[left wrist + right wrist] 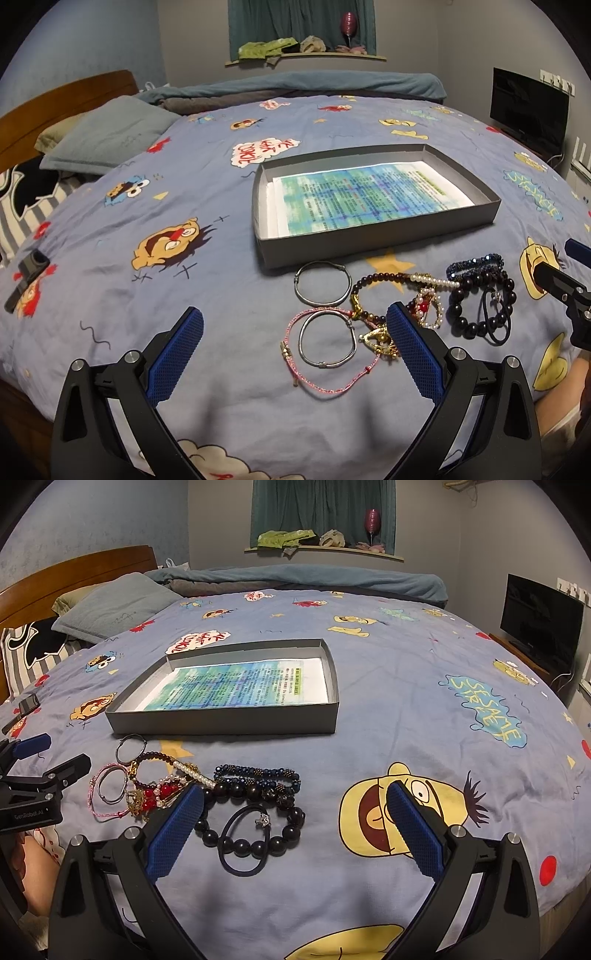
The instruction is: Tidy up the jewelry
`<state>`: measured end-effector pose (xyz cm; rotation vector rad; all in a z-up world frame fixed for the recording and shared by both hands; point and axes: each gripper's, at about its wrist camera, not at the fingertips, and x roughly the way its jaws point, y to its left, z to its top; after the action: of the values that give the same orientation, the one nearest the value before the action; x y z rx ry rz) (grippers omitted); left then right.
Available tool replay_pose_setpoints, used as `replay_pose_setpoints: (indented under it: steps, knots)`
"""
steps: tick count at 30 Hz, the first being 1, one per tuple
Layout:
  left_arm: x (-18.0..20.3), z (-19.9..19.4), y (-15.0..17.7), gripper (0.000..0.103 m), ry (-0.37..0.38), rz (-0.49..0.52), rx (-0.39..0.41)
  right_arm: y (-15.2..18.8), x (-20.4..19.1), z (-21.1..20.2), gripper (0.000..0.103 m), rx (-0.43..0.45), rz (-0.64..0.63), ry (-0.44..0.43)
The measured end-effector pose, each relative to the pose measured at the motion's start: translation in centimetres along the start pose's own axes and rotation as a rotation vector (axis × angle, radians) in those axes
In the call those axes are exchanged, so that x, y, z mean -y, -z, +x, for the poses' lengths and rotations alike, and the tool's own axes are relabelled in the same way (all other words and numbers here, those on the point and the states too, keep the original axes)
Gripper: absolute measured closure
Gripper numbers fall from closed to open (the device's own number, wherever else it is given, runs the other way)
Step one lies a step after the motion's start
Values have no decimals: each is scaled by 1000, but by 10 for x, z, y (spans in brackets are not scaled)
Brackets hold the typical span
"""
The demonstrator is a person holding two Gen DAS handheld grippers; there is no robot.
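A heap of jewelry lies on the bed in front of a grey box lid (369,242) lined with printed paper. In the left wrist view I see two silver bangles (322,282) (327,345), a pink cord bracelet (332,386), a gold pendant (380,339), a pearl strand (437,280), and a black bead bracelet (465,325). My left gripper (295,332) is open and empty above the bangles. My right gripper (295,812) is open and empty above the black bead bracelet (251,845) and a black hair tie (236,867). The box (229,723) lies just behind.
The bed has a blue cartoon-print quilt (147,206). Pillows (107,136) lie at the far left by a wooden headboard. A small black object (26,273) sits on the quilt at left. A TV (539,616) stands at the right wall.
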<state>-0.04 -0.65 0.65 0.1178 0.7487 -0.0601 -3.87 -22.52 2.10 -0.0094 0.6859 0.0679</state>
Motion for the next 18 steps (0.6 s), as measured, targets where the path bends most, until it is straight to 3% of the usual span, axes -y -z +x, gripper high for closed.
replay_pose_setpoints:
  steps: [18]
  knots:
    - [0, 6, 2, 5, 1, -3, -25, 2, 0, 8, 5, -13, 8, -18]
